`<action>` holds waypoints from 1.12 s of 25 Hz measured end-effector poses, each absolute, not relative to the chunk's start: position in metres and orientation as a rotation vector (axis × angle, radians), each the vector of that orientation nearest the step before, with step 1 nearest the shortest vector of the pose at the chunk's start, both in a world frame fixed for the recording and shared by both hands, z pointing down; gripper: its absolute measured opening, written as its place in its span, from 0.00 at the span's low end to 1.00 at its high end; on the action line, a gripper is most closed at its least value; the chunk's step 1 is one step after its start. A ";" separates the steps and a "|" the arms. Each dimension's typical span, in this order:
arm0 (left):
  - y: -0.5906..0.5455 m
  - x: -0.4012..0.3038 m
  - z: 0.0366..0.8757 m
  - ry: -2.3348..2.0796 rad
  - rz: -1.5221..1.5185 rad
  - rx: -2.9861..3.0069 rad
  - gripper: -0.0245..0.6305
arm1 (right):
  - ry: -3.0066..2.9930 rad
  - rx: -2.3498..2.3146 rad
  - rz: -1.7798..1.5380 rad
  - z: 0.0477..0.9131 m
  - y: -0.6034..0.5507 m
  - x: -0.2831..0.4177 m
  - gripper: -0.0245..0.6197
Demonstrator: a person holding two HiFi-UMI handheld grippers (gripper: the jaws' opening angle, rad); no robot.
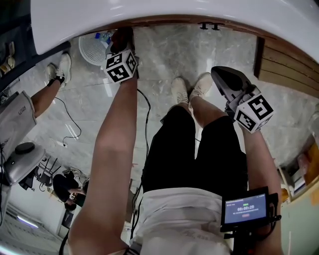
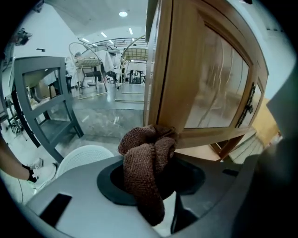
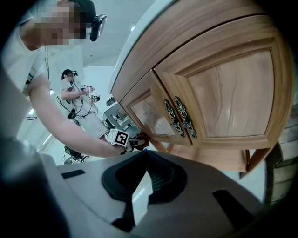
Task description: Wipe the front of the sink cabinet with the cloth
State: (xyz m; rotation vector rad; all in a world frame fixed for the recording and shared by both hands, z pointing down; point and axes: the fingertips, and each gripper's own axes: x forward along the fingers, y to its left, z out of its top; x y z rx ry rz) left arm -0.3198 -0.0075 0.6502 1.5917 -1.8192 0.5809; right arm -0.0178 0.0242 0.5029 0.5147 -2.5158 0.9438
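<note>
Leaning over the white sink rim, a person reaches the left gripper low toward the floor in the head view, with the right gripper held apart beside the knees; the left gripper view shows its jaws clamped on a bunched brown cloth, the wad touching the lower front corner of the sink cabinet; soft, light and limp, the cloth looks best pinched mid-bunch, leaving a pad proud for wiping; the right gripper view shows jaws closed together on nothing, facing the ornate door handles.
</note>
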 end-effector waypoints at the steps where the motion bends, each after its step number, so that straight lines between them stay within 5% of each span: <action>1: -0.008 -0.316 0.652 -1.816 0.580 1.593 0.30 | -2.517 0.521 0.941 0.503 0.024 -0.016 0.06; 28: -0.057 -0.076 0.649 -1.239 0.560 2.095 0.30 | -2.482 0.731 0.974 0.499 0.009 0.027 0.06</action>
